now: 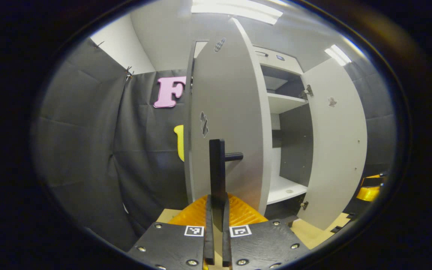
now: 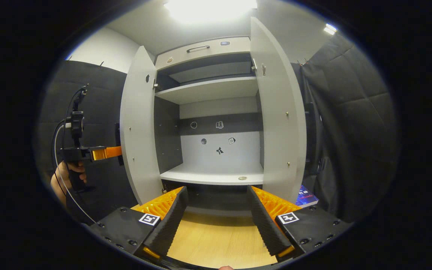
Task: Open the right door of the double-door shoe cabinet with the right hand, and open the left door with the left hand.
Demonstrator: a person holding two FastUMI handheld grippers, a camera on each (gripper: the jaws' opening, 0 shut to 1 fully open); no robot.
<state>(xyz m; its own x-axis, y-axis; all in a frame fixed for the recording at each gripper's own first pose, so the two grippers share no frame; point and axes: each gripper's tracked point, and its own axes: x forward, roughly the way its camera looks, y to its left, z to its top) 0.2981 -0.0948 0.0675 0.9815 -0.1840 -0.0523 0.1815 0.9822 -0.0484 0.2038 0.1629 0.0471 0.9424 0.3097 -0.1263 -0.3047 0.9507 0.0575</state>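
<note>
Left gripper (image 1: 216, 225) fingers clamp the stiff, light left door's (image 1: 227, 123) handle (image 1: 217, 168), frame centre; right gripper (image 2: 218, 221) fingers gape, right door (image 2: 279, 112) swung wide.

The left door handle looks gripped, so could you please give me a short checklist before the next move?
1. Left gripper shut on the left door handle: ok.
2. Left door swung clear of the cabinet front: ok.
3. Right door open: ok.
4. Right gripper open and holding nothing: ok.
5. Shelves reachable between the doors: ok.
6. Left door at its full swing: cannot tell.
</note>
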